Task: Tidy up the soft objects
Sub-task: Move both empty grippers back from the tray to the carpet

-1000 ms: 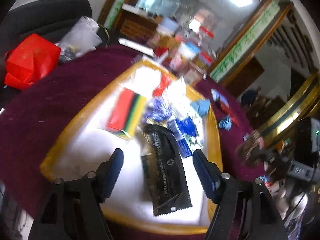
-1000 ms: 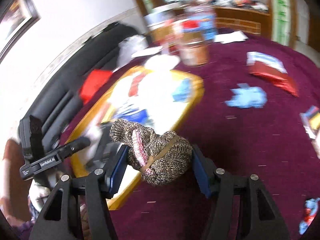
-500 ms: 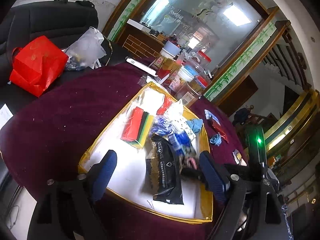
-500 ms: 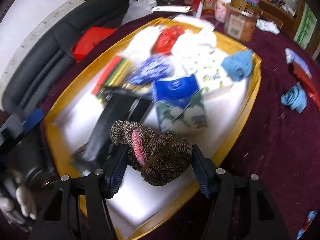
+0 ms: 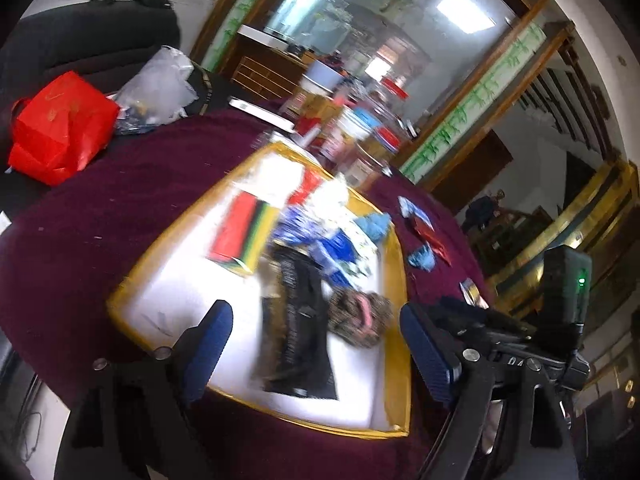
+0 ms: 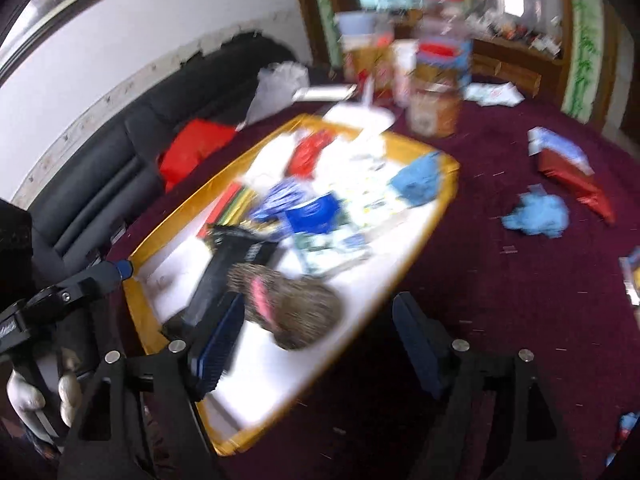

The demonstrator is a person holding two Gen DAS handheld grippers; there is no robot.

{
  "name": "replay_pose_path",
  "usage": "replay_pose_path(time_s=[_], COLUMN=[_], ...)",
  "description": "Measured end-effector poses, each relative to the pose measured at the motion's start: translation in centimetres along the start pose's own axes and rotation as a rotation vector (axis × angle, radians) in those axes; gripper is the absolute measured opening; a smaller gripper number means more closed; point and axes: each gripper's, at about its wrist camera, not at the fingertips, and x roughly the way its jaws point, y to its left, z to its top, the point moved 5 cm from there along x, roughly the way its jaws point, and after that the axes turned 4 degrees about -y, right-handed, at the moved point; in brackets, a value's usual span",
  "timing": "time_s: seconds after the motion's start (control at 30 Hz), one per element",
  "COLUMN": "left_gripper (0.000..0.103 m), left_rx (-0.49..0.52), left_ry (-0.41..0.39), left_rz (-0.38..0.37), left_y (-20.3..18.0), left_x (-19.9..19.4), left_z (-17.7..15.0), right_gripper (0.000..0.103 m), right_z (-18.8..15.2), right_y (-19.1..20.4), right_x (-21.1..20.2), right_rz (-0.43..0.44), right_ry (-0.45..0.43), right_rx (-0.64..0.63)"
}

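A brown knitted bundle with a pink stripe (image 6: 294, 310) lies in the white tray with a gold rim (image 6: 424, 236), beside a long black packet (image 6: 224, 276). My right gripper (image 6: 320, 344) is open, its fingers apart on either side of the bundle and no longer holding it. In the left wrist view the bundle (image 5: 360, 318) rests near the tray's right rim (image 5: 400, 320), next to the black packet (image 5: 296, 320). My left gripper (image 5: 316, 344) is open and empty above the tray's near end. Several soft packets fill the tray's far half.
The tray sits on a dark red tablecloth (image 6: 520, 300). A blue cloth (image 6: 538, 216) and a red packet (image 6: 572, 176) lie on the cloth to the right. Jars (image 6: 434, 108) stand beyond the tray. A red bag (image 5: 60, 128) lies on the black sofa.
My right gripper has opened and let go of the knitted bundle, which now lies in the tray. The right gripper has drawn back. The left gripper has shifted slightly.
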Motion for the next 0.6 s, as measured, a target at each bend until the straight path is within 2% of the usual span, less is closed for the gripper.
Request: replay_pose_path(time_s=[0.17, 0.43, 0.6], left_gripper=[0.089, 0.09, 0.09], left_rx=[0.091, 0.327, 0.42], left_ry=[0.06, 0.228, 0.311], left_rz=[-0.044, -0.085, -0.089], left_y=[-4.1, -12.5, -16.9], left_x=[1.4, 4.7, 7.8], left_z=[-1.6, -6.6, -9.7], right_gripper=[0.077, 0.077, 0.077], right_z=[-1.2, -4.6, -6.5], right_y=[-5.2, -17.3, -22.1], right_x=[-3.8, -8.3, -9.7], right_rz=[-0.099, -0.215, -0.261], right_ry=[-0.082, -0.151, -0.183], right_rx=[0.041, 0.289, 0.391])
